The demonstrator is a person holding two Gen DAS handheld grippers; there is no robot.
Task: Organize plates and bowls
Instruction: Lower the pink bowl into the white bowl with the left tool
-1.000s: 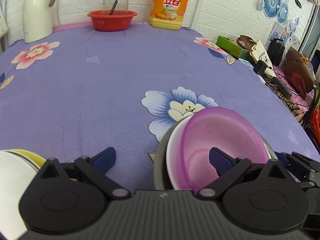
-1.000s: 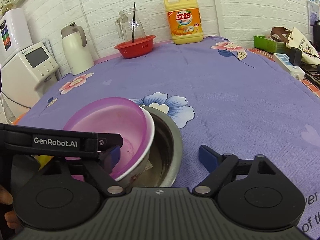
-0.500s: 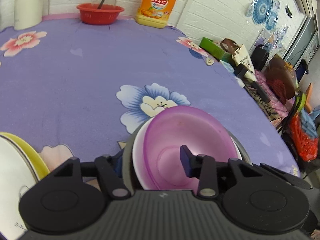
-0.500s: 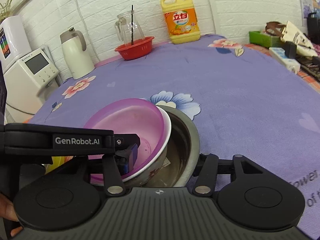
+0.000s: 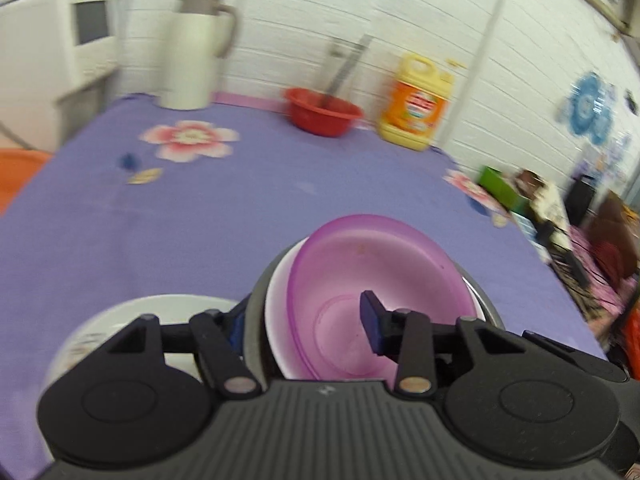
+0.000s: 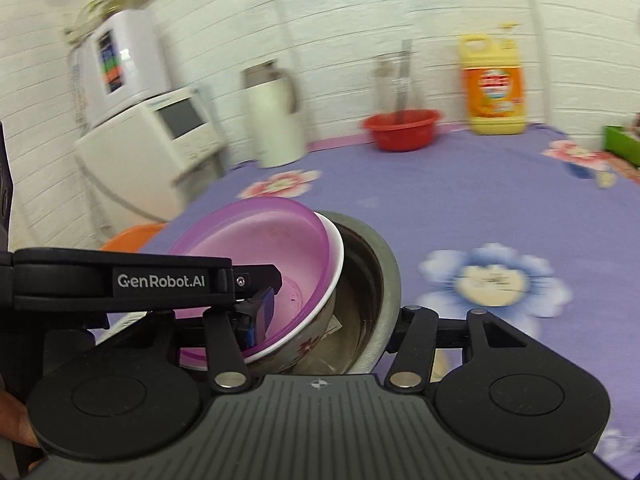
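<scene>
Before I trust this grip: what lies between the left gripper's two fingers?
In the left wrist view, the left gripper clamps the stacked near walls: steel bowl, white bowl, purple bowl.

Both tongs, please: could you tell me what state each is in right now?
Left tongs: shut on the stacked bowls, at their left rims.
Right tongs: shut on the same stacked bowls, at the right.

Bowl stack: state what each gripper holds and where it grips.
Both hold the nested stack by opposite rims. The left gripper clamps the metal bowl, white bowl and purple bowl together; the right gripper spans the stack's opposite side.
</scene>
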